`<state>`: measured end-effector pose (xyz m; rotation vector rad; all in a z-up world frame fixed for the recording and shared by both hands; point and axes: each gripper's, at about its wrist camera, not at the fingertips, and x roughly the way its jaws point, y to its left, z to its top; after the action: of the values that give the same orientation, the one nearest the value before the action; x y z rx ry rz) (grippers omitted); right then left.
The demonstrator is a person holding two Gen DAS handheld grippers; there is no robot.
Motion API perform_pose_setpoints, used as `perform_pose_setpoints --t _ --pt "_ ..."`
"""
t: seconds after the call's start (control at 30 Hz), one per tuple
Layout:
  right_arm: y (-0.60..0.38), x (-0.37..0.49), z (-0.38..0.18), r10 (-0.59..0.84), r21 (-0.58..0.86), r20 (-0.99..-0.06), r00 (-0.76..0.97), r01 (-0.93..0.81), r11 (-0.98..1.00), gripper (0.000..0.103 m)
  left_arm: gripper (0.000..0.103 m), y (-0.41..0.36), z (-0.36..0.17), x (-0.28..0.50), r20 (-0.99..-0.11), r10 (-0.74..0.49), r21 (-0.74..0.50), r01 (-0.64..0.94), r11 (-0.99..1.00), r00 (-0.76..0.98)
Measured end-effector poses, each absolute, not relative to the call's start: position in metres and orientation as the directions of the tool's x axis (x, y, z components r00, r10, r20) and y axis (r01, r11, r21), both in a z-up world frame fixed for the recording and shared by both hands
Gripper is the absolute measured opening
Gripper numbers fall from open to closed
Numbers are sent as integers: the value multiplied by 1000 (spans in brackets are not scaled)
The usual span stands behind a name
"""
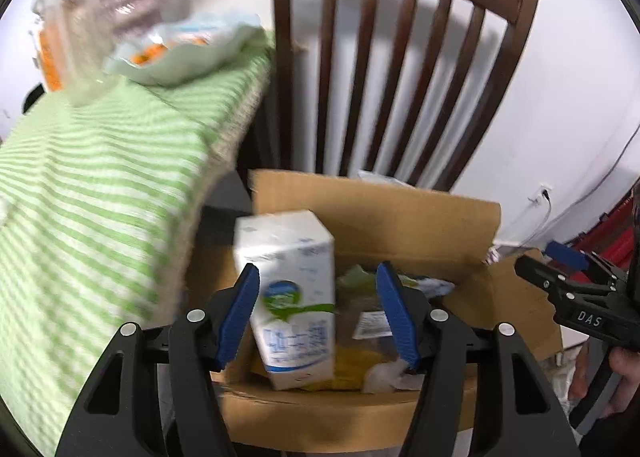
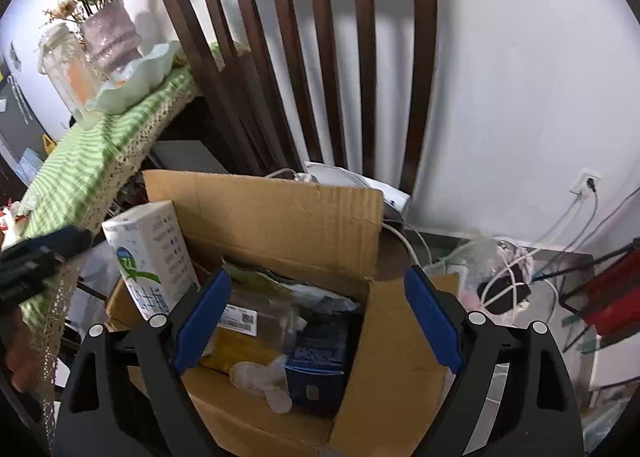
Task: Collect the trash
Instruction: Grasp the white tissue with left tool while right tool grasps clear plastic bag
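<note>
A cardboard box [image 2: 276, 217] of trash stands on the chair [image 2: 304, 57] seat, beside the surface [image 1: 92, 185] edge. A milk carton [image 1: 292, 289] leans upright at the box's near corner, between the left gripper [image 1: 316, 313] pads, which stand apart from it, so this looks like the drop step. The right gripper [image 2: 316, 321] hangs wide and empty over the box; next, likely, a reach for more trash.

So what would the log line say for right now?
left gripper: open | milk carton: dropping into cardboard box | right gripper: open, empty
</note>
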<state>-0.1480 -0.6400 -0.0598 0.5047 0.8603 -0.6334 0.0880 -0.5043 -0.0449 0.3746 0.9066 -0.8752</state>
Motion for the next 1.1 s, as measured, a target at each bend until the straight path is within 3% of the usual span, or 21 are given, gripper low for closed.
perform_pose_setpoints --t 0.6,0.87,1.0,1.1 --pt "-582 -93 -9 -381 77 -762 523 659 749 85 67 -355 36 164 -626 -504 -72 599 797 595" --pt "-533 -30 17 -371 49 -725 580 581 812 85 68 -249 52 238 -573 -325 -31 377 926 752" --pt "-504 4 25 -346 32 -714 609 522 853 85 69 -185 44 288 -589 -230 -60 243 968 774" --pt "-484 27 25 -328 12 -717 615 481 876 85 81 -141 31 327 -594 -75 -25 75 997 801"
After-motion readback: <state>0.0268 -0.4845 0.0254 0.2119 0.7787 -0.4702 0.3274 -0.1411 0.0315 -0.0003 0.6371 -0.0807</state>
